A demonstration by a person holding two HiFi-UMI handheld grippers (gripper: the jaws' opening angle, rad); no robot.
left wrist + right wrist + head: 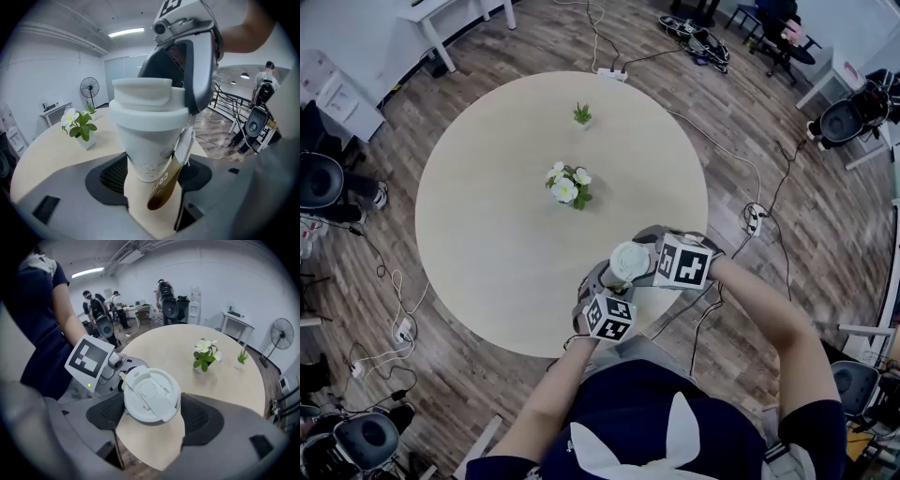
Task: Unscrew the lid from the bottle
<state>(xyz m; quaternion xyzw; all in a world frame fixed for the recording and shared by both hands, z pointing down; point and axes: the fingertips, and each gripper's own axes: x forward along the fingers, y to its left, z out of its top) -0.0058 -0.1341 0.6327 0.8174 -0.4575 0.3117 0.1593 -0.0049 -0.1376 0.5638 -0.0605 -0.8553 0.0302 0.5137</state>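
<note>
A white bottle (143, 145), cup-shaped and tapering downward, stands near the front edge of the round table (487, 234). A brown strap (165, 185) hangs down its side. My left gripper (152, 174) is shut on the bottle's body, one pad on each side. From above, my right gripper (152, 414) is shut on the white lid (151, 394), which sits on the bottle's top. The head view shows the lid (628, 262) between the two marker cubes, left gripper (614, 286) below it and right gripper (645, 255) beside it. The bottle's base is hidden from the head camera.
A small pot of white flowers (569, 185) stands at the table's middle and a tiny green plant (582, 114) farther back. Cables and power strips (612, 73) lie on the wood floor around the table. Office chairs (319, 180) and people stand at the room's edges.
</note>
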